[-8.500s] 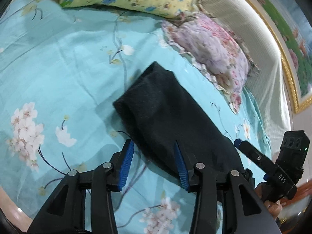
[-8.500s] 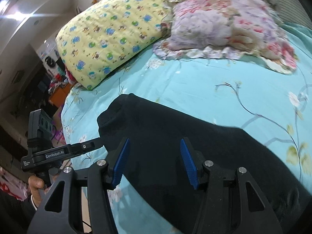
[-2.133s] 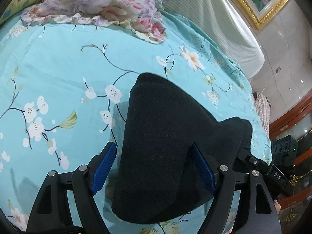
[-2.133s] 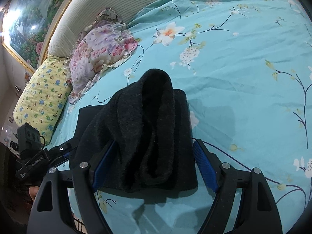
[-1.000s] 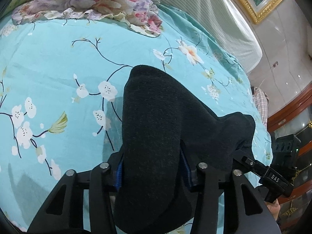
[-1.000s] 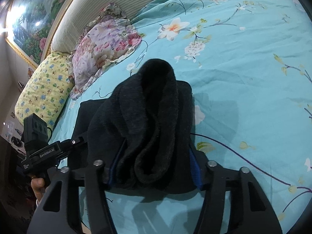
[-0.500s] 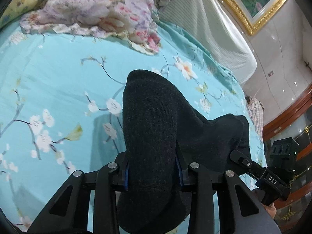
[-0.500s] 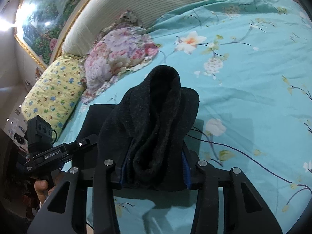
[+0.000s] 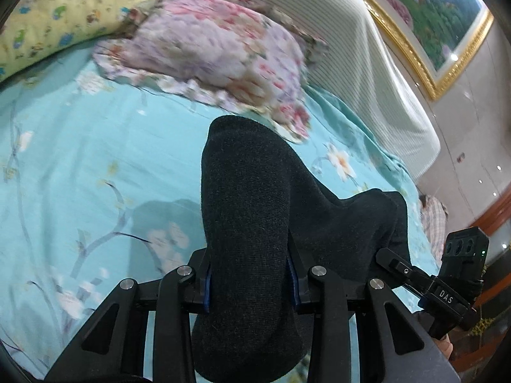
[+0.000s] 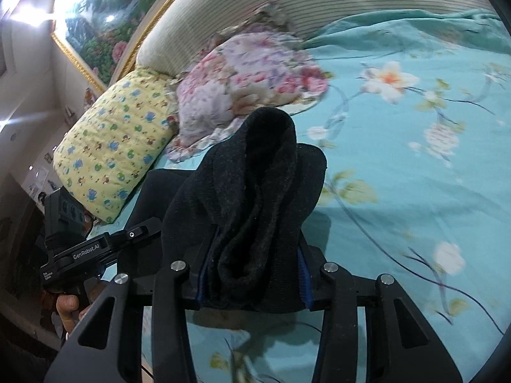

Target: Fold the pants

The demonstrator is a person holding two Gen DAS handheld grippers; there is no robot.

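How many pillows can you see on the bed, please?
2: a yellow cartoon-print pillow at the head of the turquoise floral bedsheet, and a pink floral ruffled pillow right beside it, against the striped headboard. Others may lie out of view.

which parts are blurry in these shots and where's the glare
Left wrist view: floral pillow and bedsheet smeared by motion, while the pants and left tongs stay sharp. Right wrist view: sheet flowers streaked, white glare from lights at upper left, right tongs crisp.
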